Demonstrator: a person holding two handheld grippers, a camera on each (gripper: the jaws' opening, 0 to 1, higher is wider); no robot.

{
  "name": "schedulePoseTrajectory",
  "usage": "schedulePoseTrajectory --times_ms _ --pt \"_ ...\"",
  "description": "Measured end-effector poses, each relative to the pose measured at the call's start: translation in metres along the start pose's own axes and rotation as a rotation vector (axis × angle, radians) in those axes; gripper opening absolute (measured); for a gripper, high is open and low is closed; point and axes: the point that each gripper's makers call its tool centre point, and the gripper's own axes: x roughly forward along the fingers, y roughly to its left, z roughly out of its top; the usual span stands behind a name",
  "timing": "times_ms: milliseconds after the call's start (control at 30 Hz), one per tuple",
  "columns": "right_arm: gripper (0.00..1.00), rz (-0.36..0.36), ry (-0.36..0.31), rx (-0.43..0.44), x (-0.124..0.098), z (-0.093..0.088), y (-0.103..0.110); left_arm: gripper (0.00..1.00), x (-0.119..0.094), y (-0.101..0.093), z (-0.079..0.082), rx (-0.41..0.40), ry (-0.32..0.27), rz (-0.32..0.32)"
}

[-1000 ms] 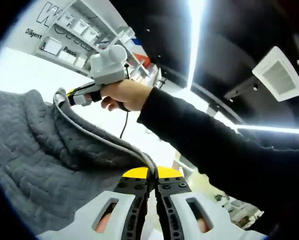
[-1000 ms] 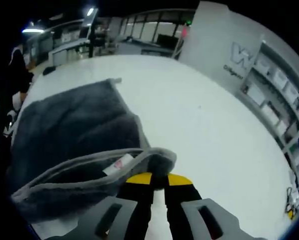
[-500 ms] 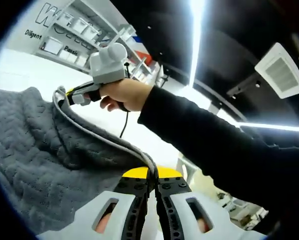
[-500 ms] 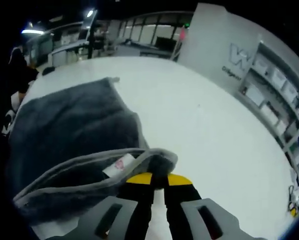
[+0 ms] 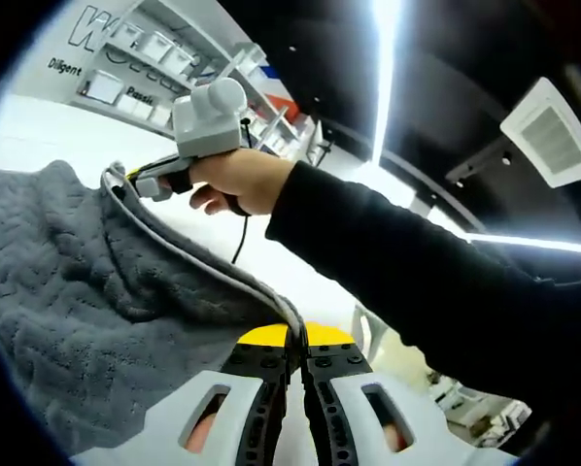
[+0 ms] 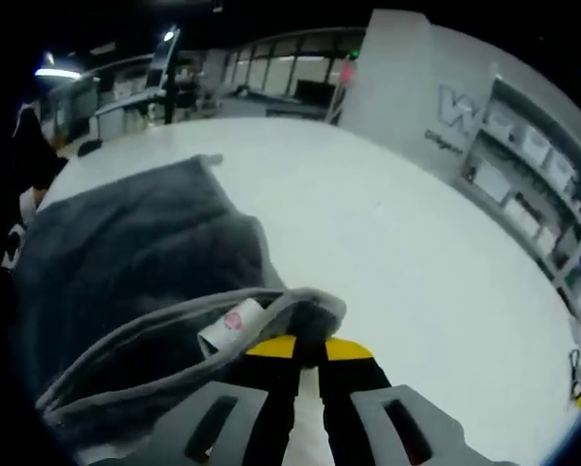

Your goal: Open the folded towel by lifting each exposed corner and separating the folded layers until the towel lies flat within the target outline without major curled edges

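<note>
In the left gripper view the left gripper [image 5: 300, 342] has its fingers clamped together on the pale hem of the grey towel [image 5: 72, 291], which hangs up off to the left. Across the hem, a hand [image 5: 234, 180] holds the right gripper [image 5: 125, 183], pinching the same edge. In the right gripper view its fingers are closed on a towel corner by a small white label [image 6: 229, 325]; the rest drapes onto the white bench [image 6: 388, 252]
</note>
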Motion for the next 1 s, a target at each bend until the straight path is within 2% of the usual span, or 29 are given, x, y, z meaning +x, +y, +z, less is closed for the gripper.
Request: schedulePoseTrajectory --times_ms 400,700,1000 --pt "0.03 -0.003 -0.013 0.009 0.002 -0.004 -0.002 0.01 0.004 0.0 0.0 -0.007 0.007 0.003" --pt "0.02 0.002 -0.005 0.017 0.003 -0.005 -0.002 0.0 0.007 0.001 -0.01 -0.02 0.037 0.005" --pt "0.01 0.0 -0.03 0.025 0.004 -0.006 -0.001 0.0 0.011 0.004 -0.02 -0.027 0.056 0.008"
